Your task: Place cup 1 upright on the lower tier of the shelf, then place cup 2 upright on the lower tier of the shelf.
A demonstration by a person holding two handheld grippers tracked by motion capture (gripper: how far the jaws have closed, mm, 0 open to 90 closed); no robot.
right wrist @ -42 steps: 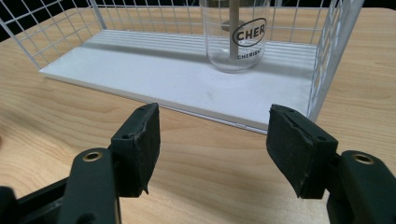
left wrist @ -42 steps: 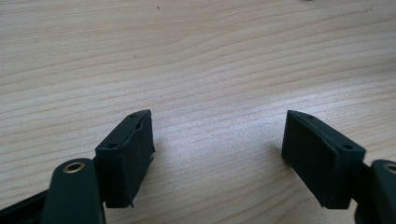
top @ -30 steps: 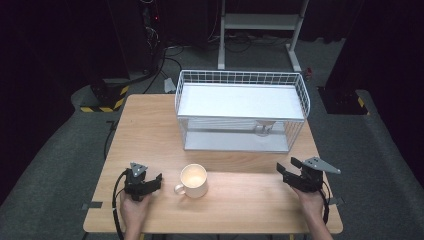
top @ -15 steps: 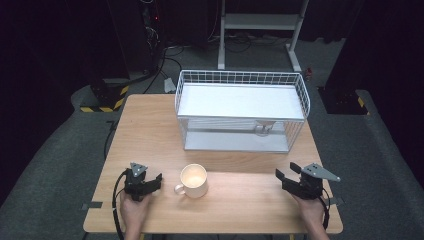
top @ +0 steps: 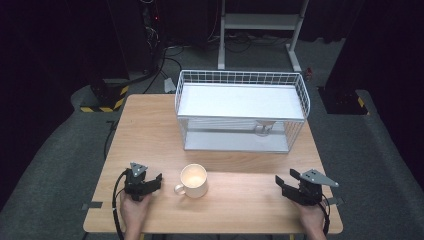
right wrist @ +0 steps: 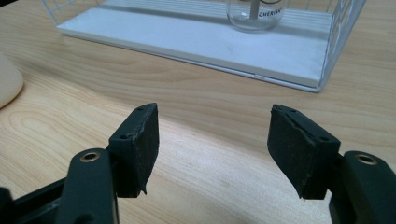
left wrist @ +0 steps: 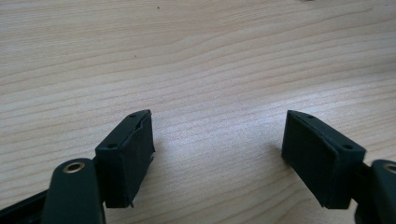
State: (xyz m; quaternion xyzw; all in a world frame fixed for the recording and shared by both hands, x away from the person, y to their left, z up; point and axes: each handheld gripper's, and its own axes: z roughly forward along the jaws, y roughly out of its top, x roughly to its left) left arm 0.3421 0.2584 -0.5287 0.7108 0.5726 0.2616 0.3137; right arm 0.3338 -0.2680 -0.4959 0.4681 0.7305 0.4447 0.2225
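Two grippers: left gripper [top: 156, 180] and right gripper [top: 281, 183] both rest low over the table [top: 150, 130], near its front edge, well apart.
Left jaws: spread wide, nothing between them; bare wood ahead in the left gripper view.
Right jaws: likewise apart and empty, aimed toward the rack [top: 241, 111].
Mug [top: 193, 180]: cream, upright on the table, between the grippers, nearer the left one; handle toward the left gripper.
Glass [right wrist: 254, 13]: clear, standing on the rack's lower shelf under the top tray.
Risk, mug: a sideways approach could knock the handle and spin or tip it.
Risk, glass: reaching in could catch the rack's wire or topple the glass.
Risk, grip: smooth glazed walls may slip from narrow pads.
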